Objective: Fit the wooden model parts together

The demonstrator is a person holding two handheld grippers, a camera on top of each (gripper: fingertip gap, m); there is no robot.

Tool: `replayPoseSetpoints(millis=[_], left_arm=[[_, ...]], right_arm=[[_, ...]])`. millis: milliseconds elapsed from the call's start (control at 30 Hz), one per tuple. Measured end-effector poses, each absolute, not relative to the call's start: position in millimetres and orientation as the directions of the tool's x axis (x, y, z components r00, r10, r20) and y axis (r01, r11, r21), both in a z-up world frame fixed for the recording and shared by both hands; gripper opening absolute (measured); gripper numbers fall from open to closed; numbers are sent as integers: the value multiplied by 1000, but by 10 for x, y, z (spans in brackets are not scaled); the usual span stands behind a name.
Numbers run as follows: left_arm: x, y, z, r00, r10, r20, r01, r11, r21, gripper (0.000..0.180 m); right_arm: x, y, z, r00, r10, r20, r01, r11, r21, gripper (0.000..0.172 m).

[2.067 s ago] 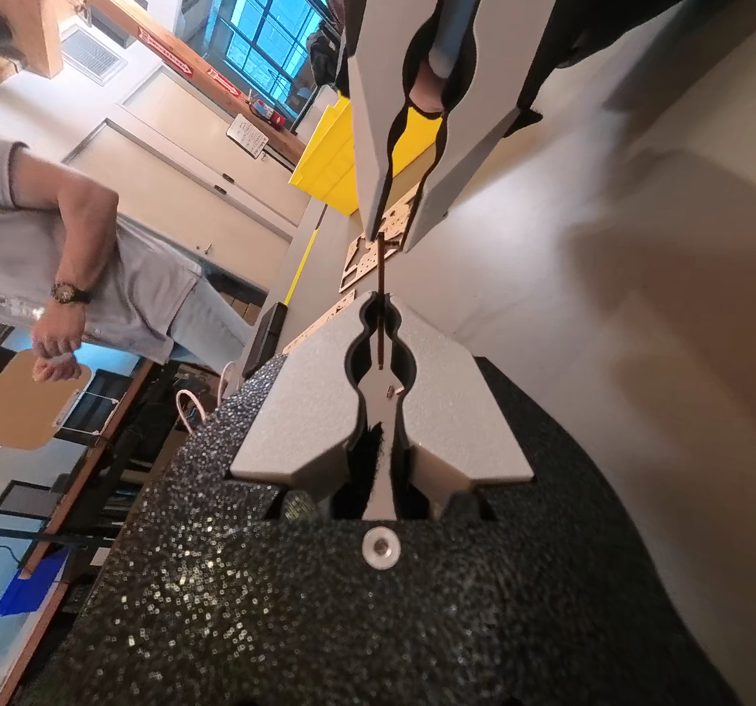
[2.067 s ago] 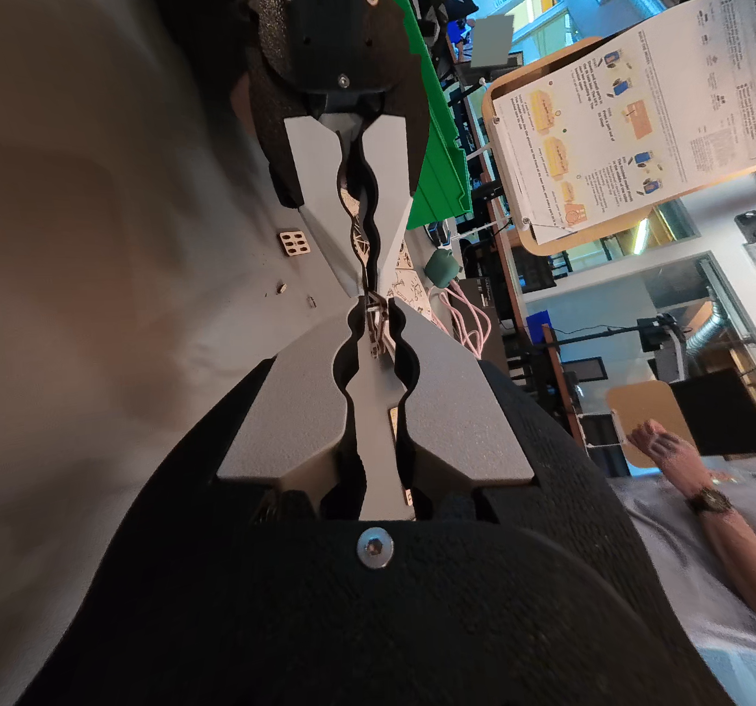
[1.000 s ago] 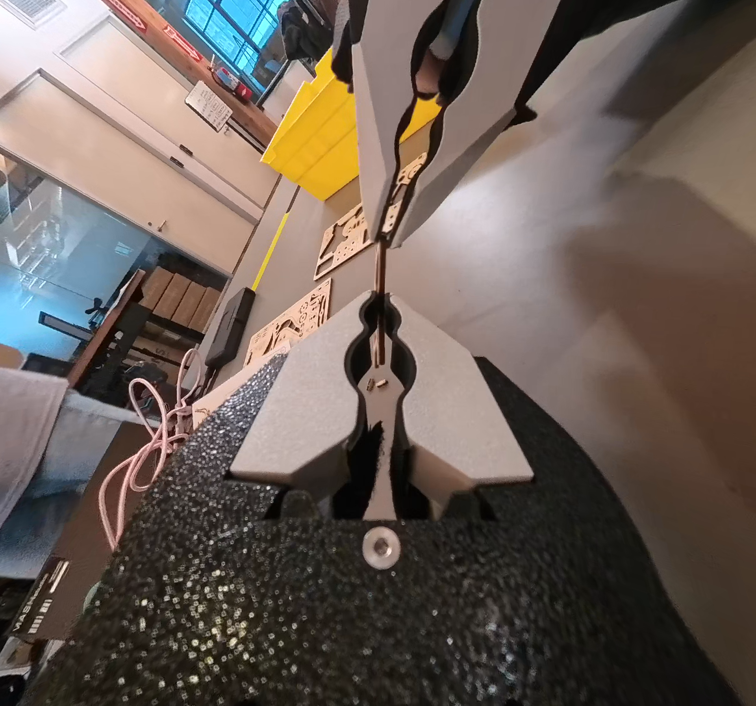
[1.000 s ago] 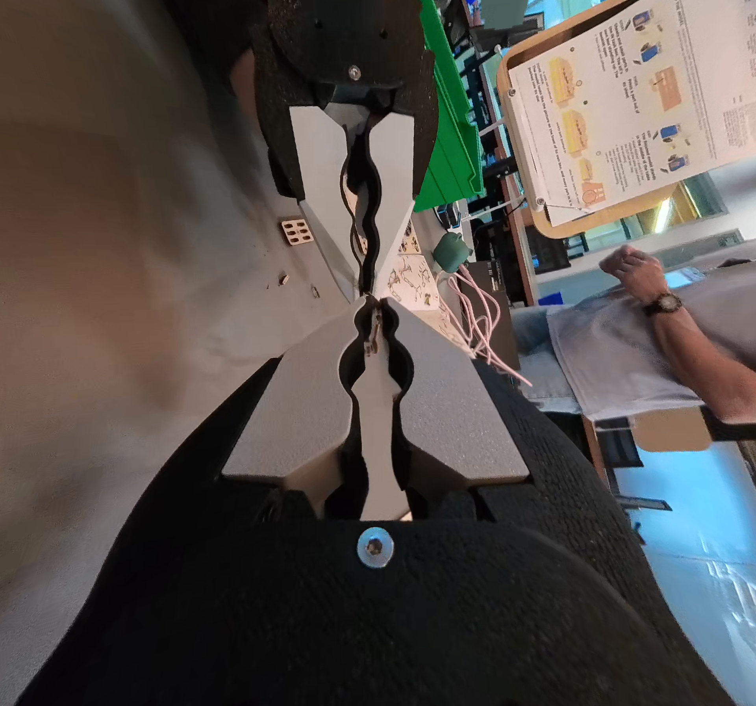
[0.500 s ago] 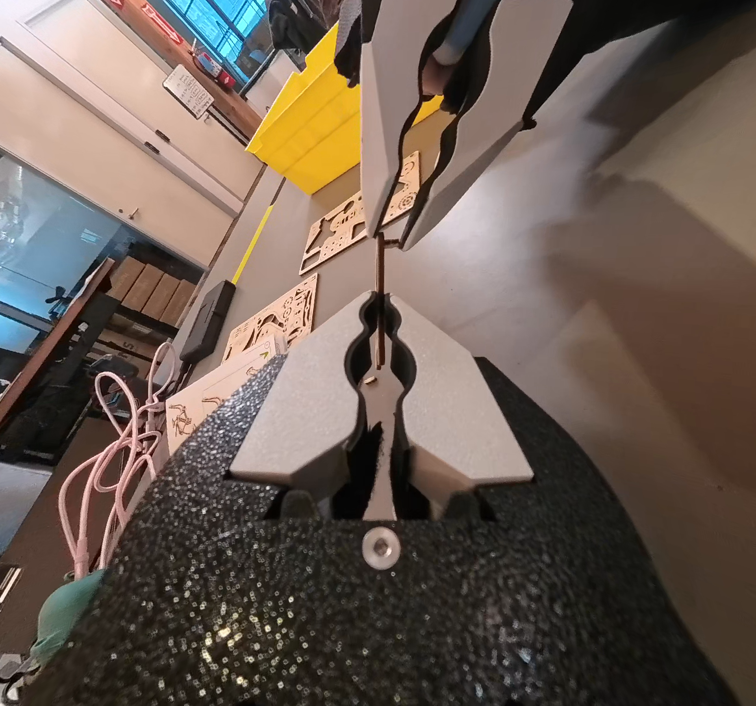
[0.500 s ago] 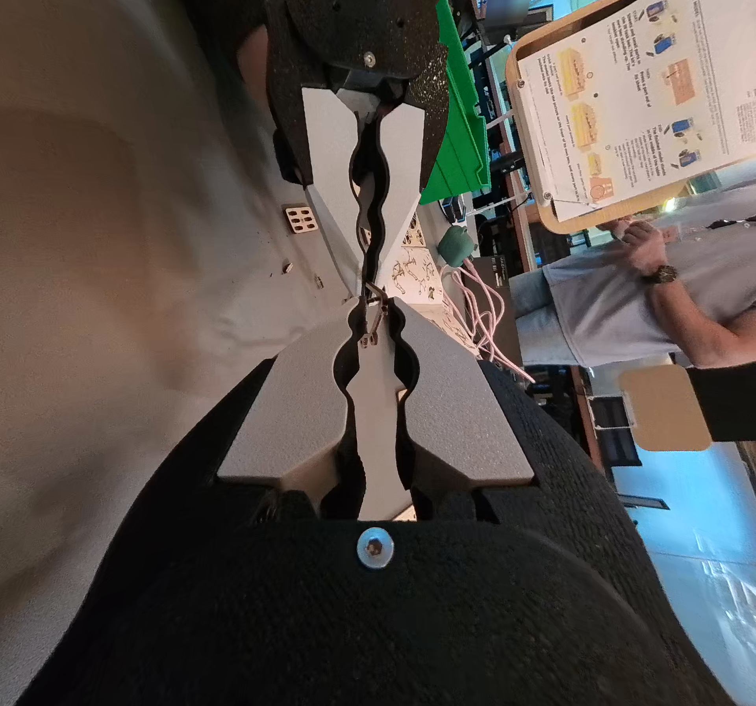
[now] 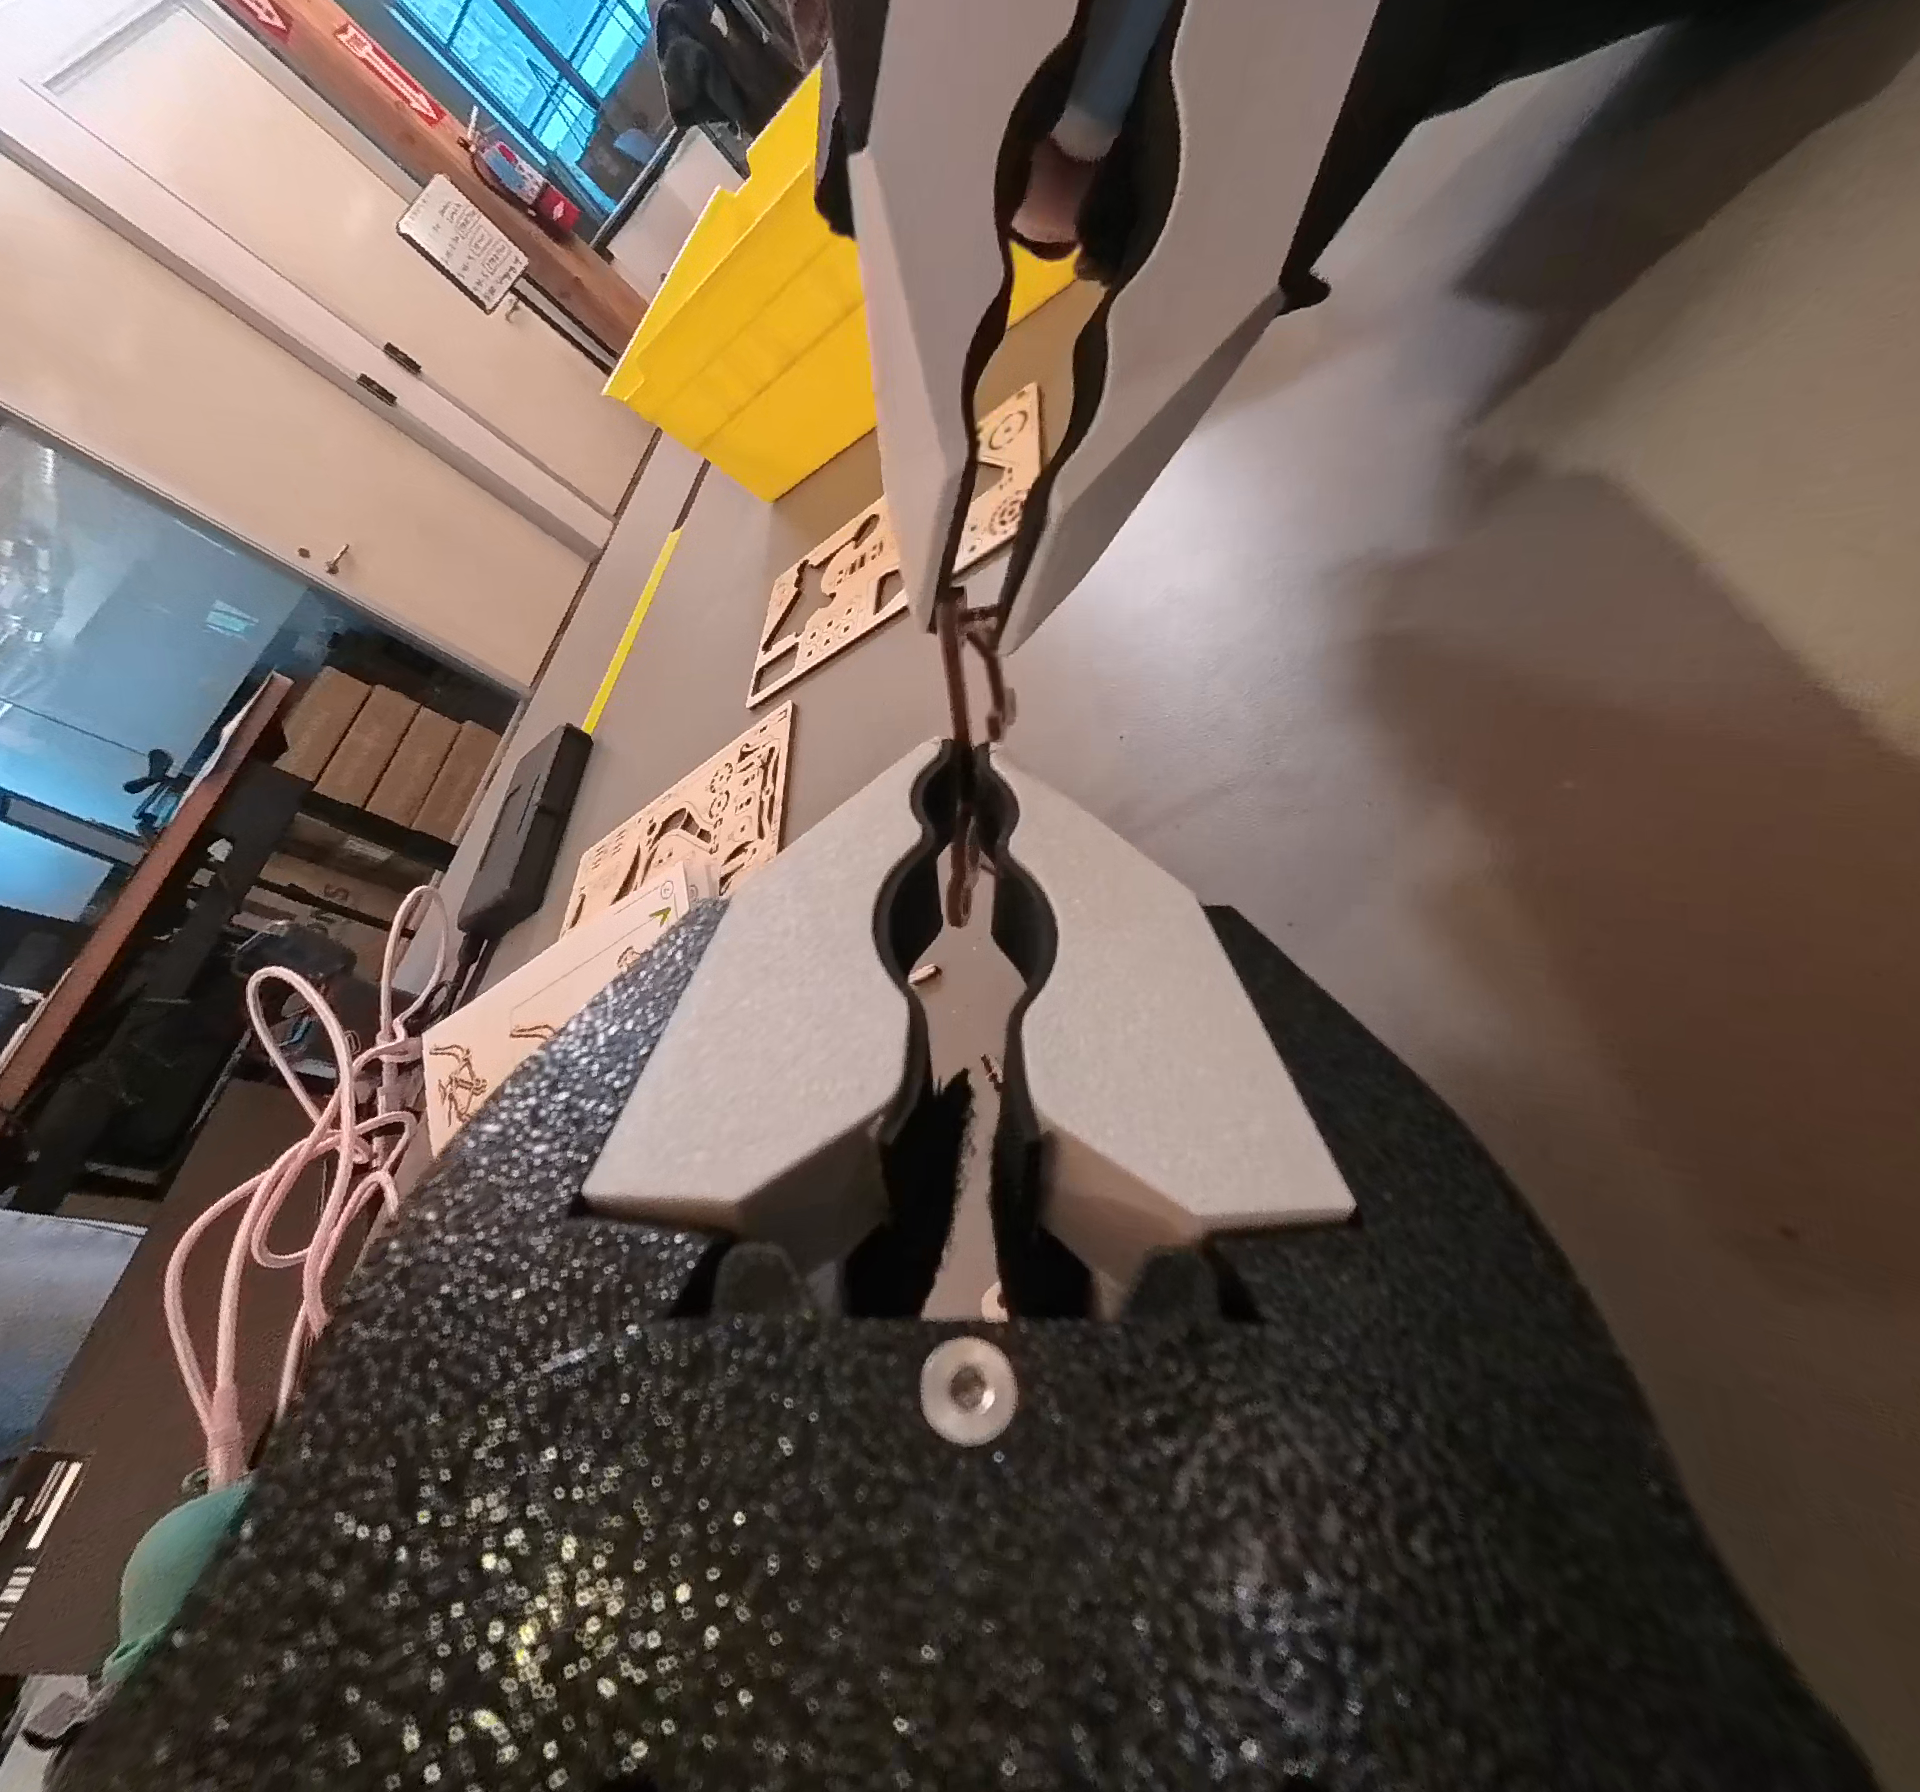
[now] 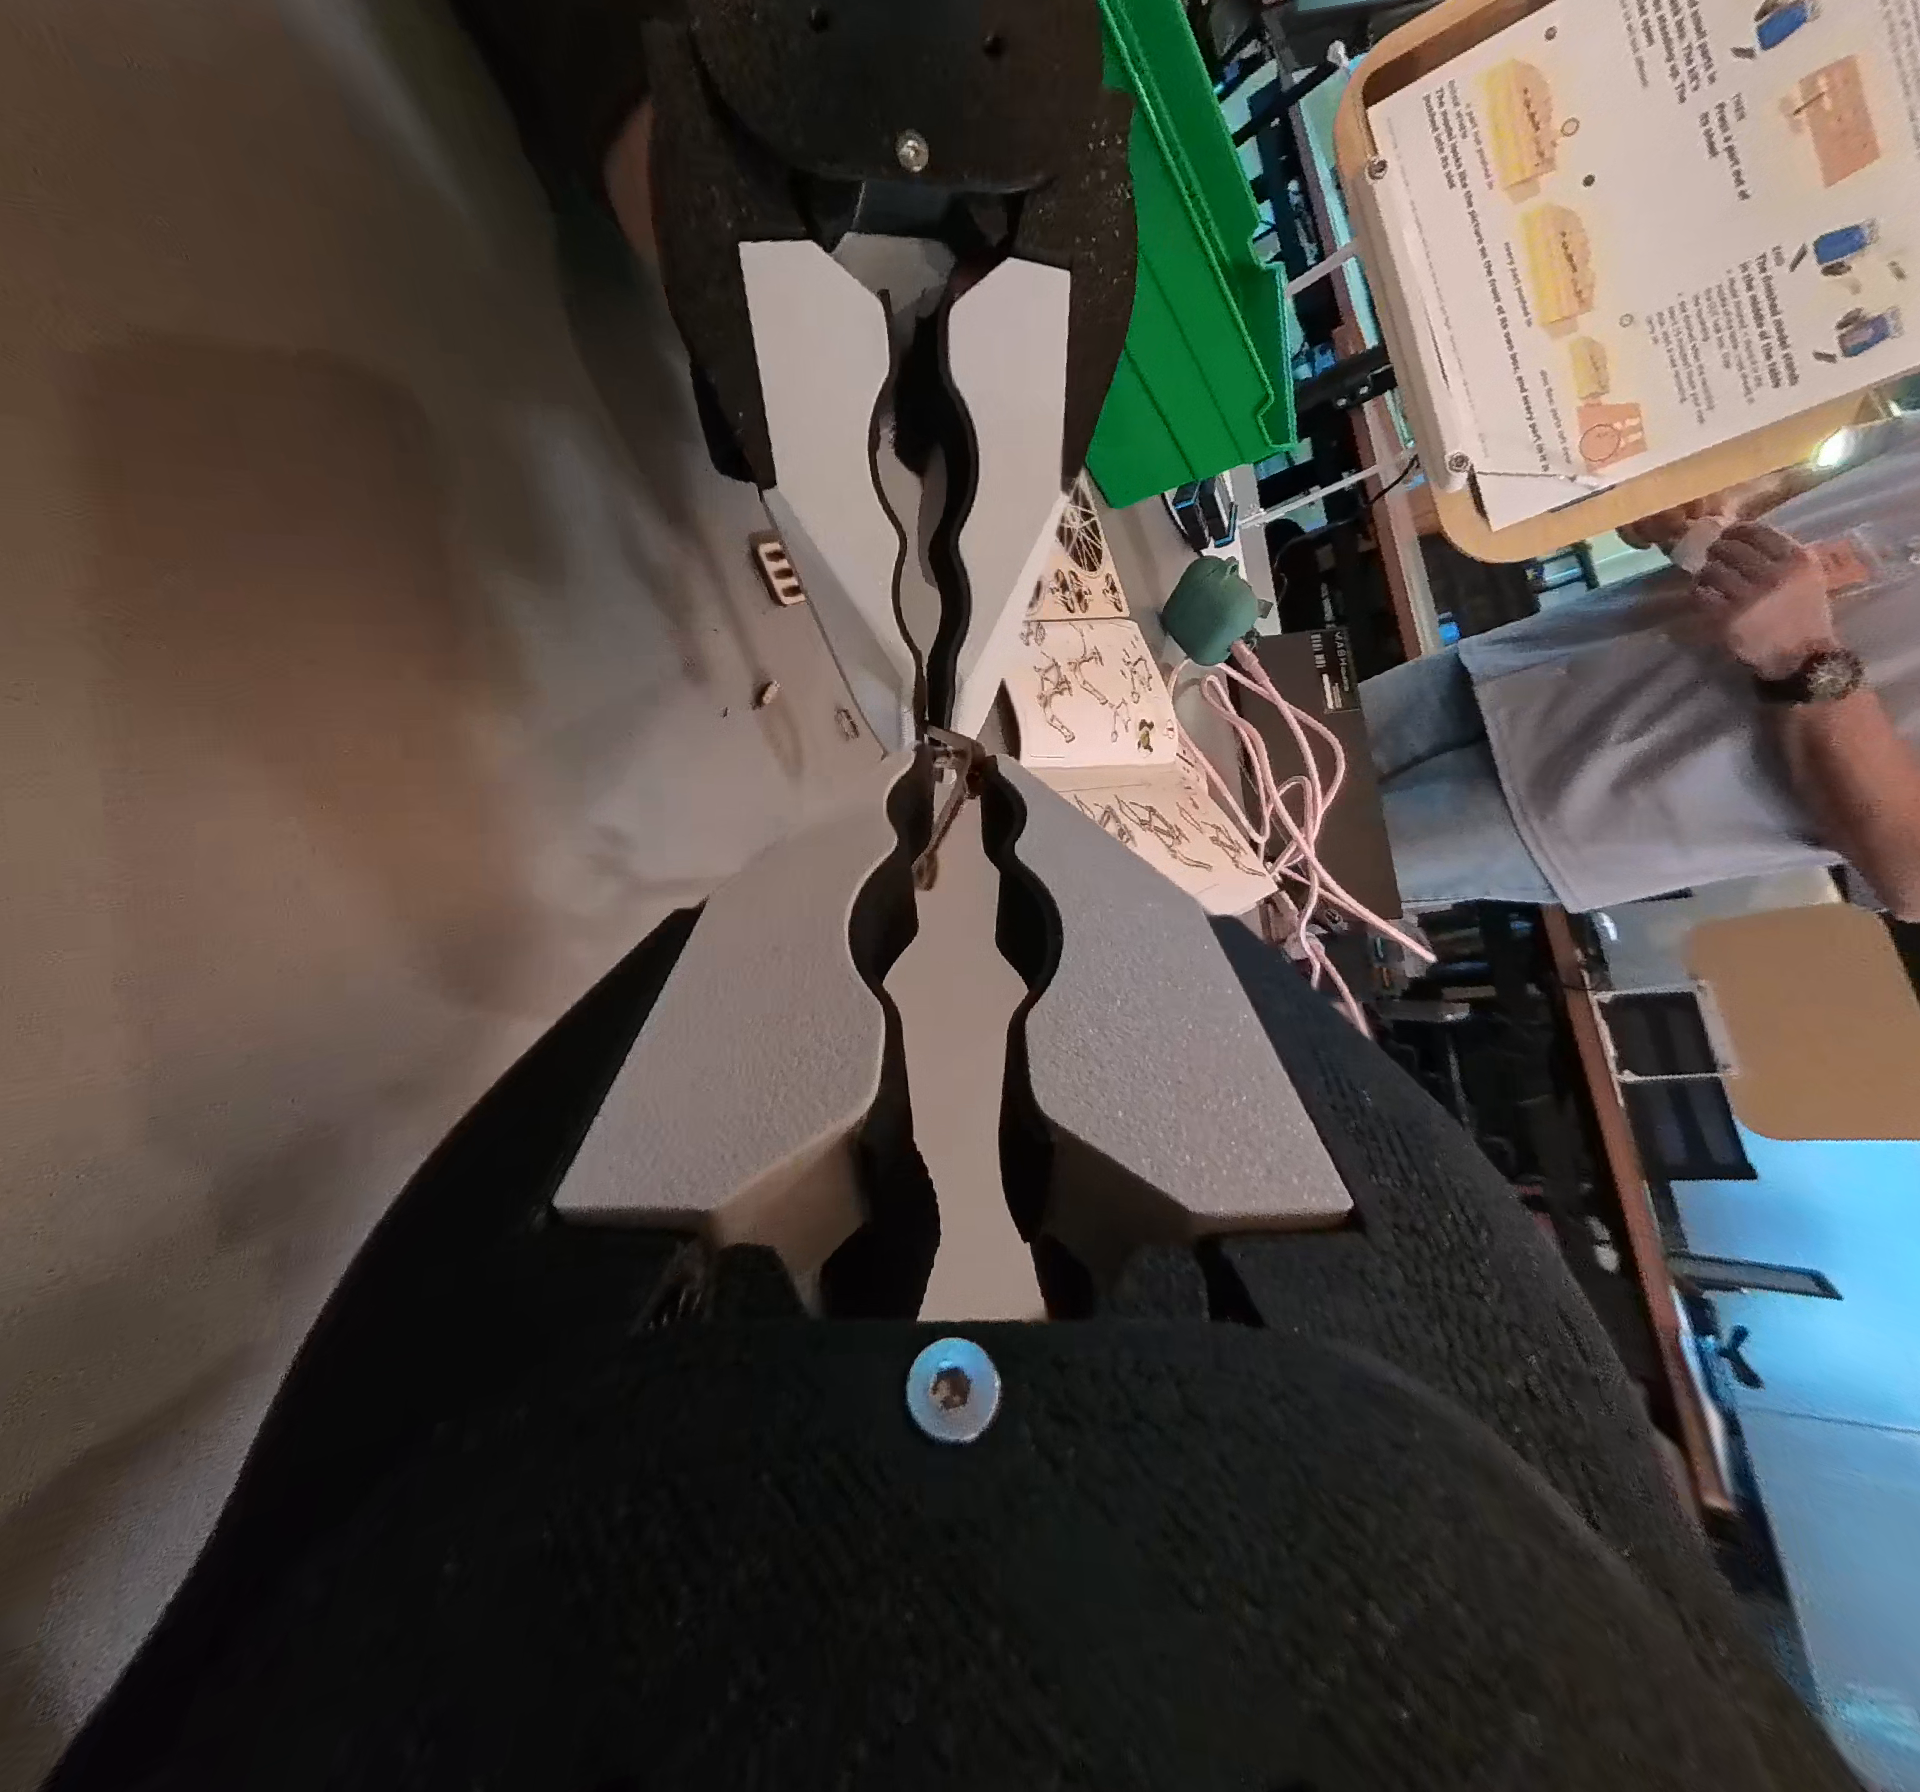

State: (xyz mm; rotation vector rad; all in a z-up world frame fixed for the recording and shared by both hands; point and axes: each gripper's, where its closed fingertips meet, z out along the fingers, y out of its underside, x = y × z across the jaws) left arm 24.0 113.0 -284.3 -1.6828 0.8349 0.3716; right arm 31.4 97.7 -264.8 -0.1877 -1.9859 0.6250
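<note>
**A:** What does the left wrist view show?

**B:** The left gripper points away from the camera, its two grey fingers clenched on a thin dark wooden model part. The part sticks out past the tips toward twelve o'clock, where the right gripper reaches in from the top edge, its tips just parted around the part's far end. Whether those tips press on it is hard to tell here. At ten o'clock, pale laser-cut wooden sheets lie on the grey table, with a yellow bin beyond them. A pink cable loops at eight o'clock.

**A:** And the right wrist view?

**B:** The right gripper has its fingers slightly apart. The wooden part sits slanted in the gap, leaning toward the left-hand finger; I cannot tell if both pads grip it. The left gripper comes down from twelve o'clock, tips pinched together at the part's end. A green bin lies at one o'clock, an instruction board at two o'clock, and a bystander's arm at three o'clock.
</note>
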Motion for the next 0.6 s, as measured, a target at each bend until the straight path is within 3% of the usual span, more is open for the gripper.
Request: replayPoseSetpoints(millis=[333, 467, 600], left_arm=[[243, 1124, -2815, 708, -335, -622, -676, -65, -734, 0], [274, 1110, -2761, 723, -335, -604, -645, -15, -764, 2], [384, 1086, -2671, 774, -384, -503, -536, 24, -844, 40]], right_arm=[[312, 957, -2626, -501, 432, 750, -133, 818, -560, 7], [329, 950, -2583, -528, 479, 702, -147, 762, -631, 8], [396, 898, -2483, -612, 549, 569, -164, 616, -770, 8]])
